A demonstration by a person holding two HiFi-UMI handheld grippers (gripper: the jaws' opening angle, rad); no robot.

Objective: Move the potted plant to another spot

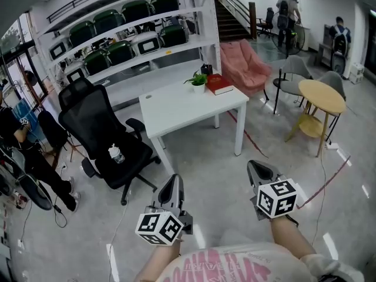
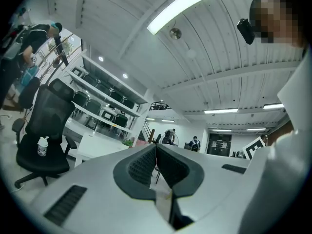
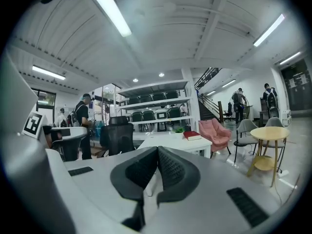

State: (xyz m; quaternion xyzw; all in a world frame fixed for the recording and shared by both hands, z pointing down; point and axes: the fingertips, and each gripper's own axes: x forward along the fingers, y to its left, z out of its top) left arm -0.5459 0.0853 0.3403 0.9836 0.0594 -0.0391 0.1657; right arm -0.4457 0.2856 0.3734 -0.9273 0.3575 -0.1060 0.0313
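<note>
A small green potted plant [image 1: 198,81] stands at the far edge of a white table [image 1: 176,107], with a red book [image 1: 219,84] beside it. The right gripper view shows the plant [image 3: 181,129] and the book [image 3: 192,135] far ahead on that table; in the left gripper view the plant [image 2: 129,142] is only a tiny green spot. Both grippers are low in front of me over the floor, well short of the table. My left gripper [image 1: 173,182] and my right gripper [image 1: 256,168] have their jaws pressed together with nothing between them.
A black office chair [image 1: 106,134] with a small bottle [image 1: 116,153] on its seat stands left of the table. A pink armchair [image 1: 249,66], a grey chair and a round yellow table [image 1: 322,96] are to the right. White shelving [image 1: 135,34] lines the back wall. People stand at the left and far back.
</note>
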